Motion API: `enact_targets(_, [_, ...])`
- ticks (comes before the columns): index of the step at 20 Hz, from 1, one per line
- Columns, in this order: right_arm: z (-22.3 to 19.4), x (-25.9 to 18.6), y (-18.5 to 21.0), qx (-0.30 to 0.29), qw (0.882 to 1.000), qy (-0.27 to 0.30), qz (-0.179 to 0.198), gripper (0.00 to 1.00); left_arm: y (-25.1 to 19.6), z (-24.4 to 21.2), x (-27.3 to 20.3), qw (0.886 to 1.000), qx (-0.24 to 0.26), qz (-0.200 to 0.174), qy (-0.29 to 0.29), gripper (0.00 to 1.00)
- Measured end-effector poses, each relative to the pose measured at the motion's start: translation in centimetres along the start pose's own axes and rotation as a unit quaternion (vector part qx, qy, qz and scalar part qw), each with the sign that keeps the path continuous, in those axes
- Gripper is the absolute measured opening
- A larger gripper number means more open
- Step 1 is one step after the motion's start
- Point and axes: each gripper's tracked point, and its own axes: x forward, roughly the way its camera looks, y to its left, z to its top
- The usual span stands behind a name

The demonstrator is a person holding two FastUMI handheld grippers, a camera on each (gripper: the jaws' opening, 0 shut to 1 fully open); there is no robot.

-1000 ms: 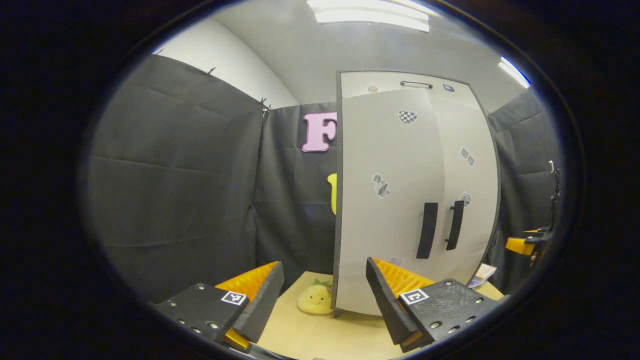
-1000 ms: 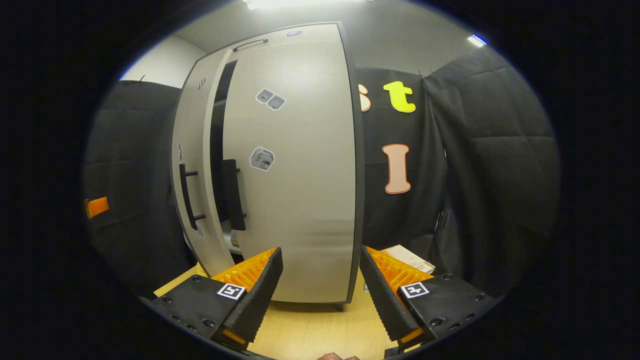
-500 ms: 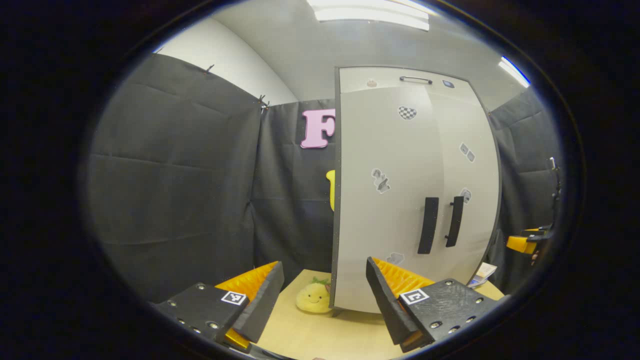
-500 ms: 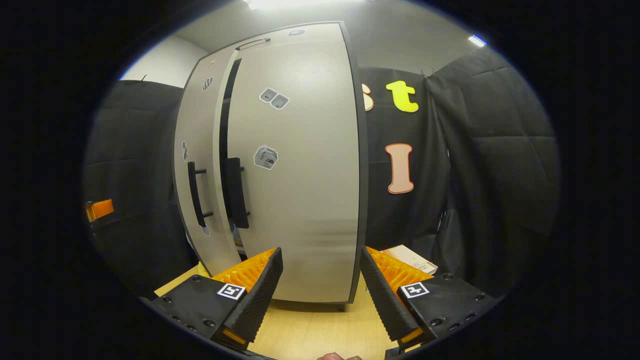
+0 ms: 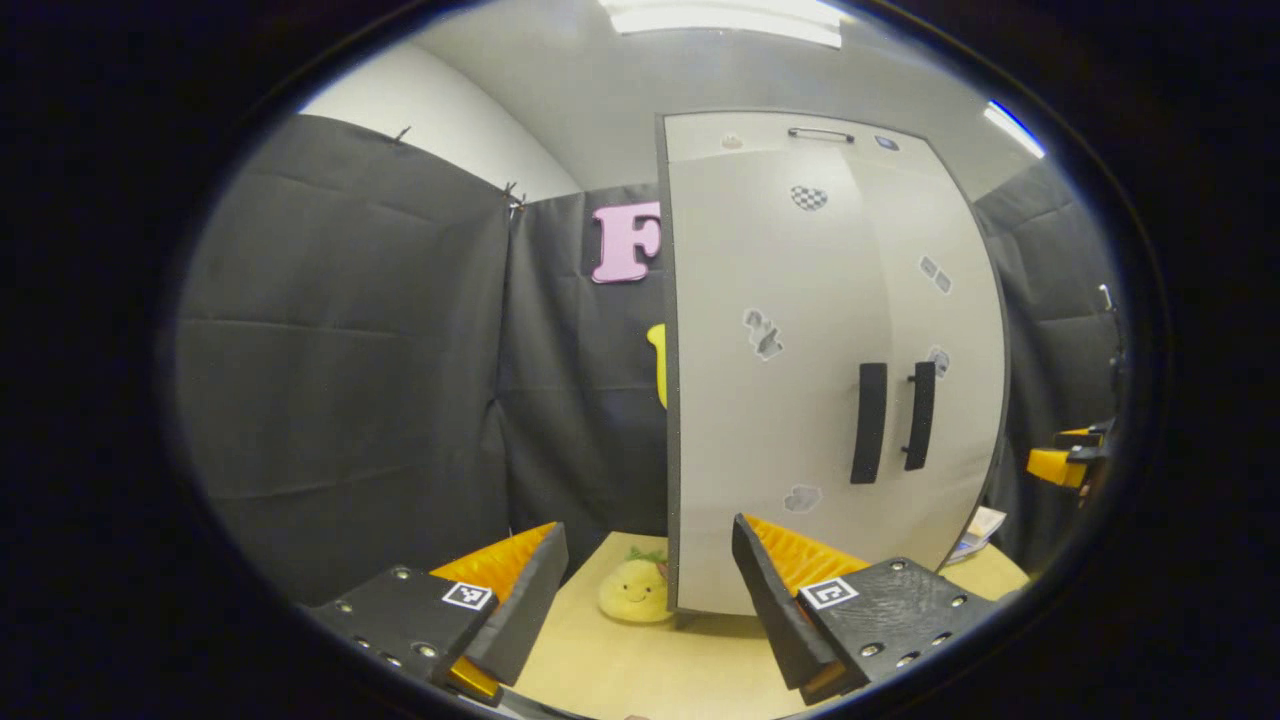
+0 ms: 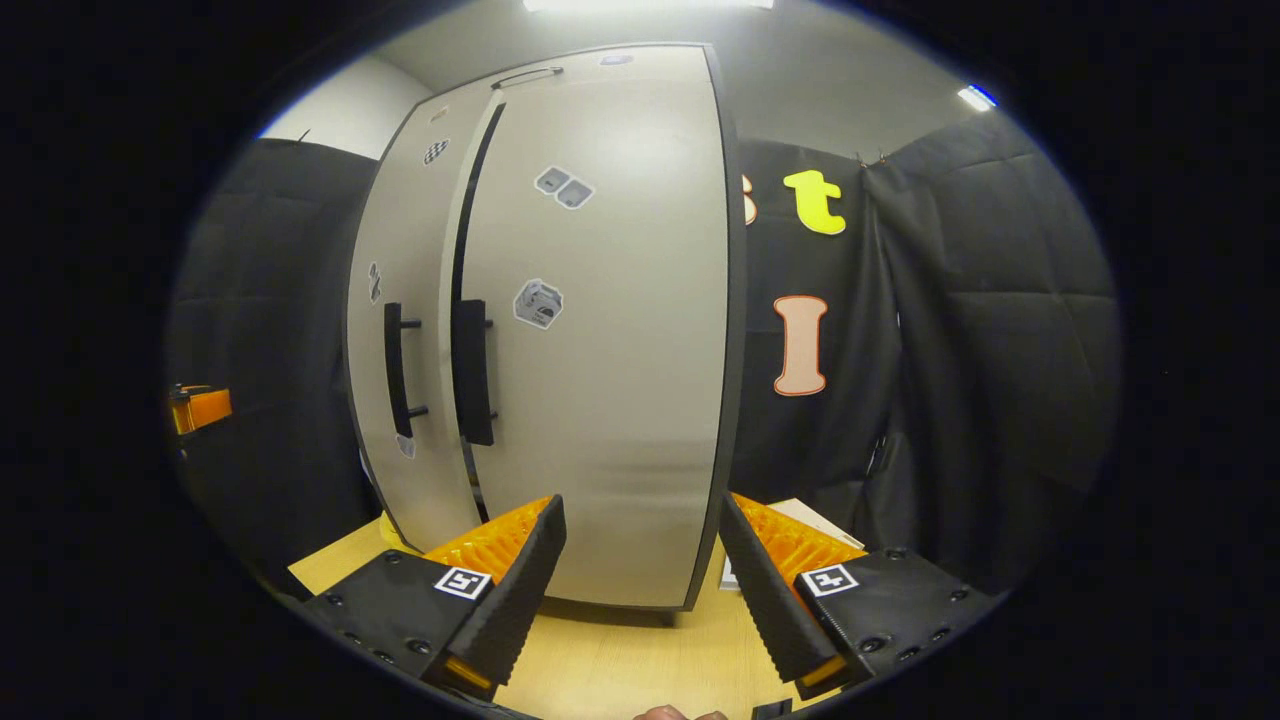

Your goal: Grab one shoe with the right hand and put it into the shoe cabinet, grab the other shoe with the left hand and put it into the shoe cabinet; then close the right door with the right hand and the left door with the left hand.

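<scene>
Pale wood table (image 5: pixel 640 665) lies beneath my left gripper (image 5: pixel 640 590), jaws spread, holding nothing; my right gripper (image 6: pixel 640 580) likewise gapes empty; just ahead of both stands the shoe cabinet (image 6: pixel 600 330), left door (image 5: pixel 770 400) flush, right door (image 6: pixel 610 350) nearly shut, a thin dark gap between them; beyond my left jaws, a yellow plush toy (image 5: pixel 632 592) beside the cabinet's corner.

I see a yellow plush toy (image 5: pixel 634 590) on the wooden table (image 5: pixel 640 670) (booklet (image 6: pixel 795 515) lying nearby).
</scene>
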Motion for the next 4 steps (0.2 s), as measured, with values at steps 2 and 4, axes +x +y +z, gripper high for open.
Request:
enact_targets(2, [-0.3, 0.0, -0.1, 0.000, 1.000, 0.007, -0.007, 0.92, -0.3, -1.3, 1.3, 1.000, -0.005, -0.014, 0.007, 1.00])
enact_targets(4, [-0.4, -0.2, -0.2, -0.011, 1.000, 0.015, -0.019, 0.92, -0.4, -3.0, 2.6, 1.000, -0.013, -0.020, 0.013, 1.00])
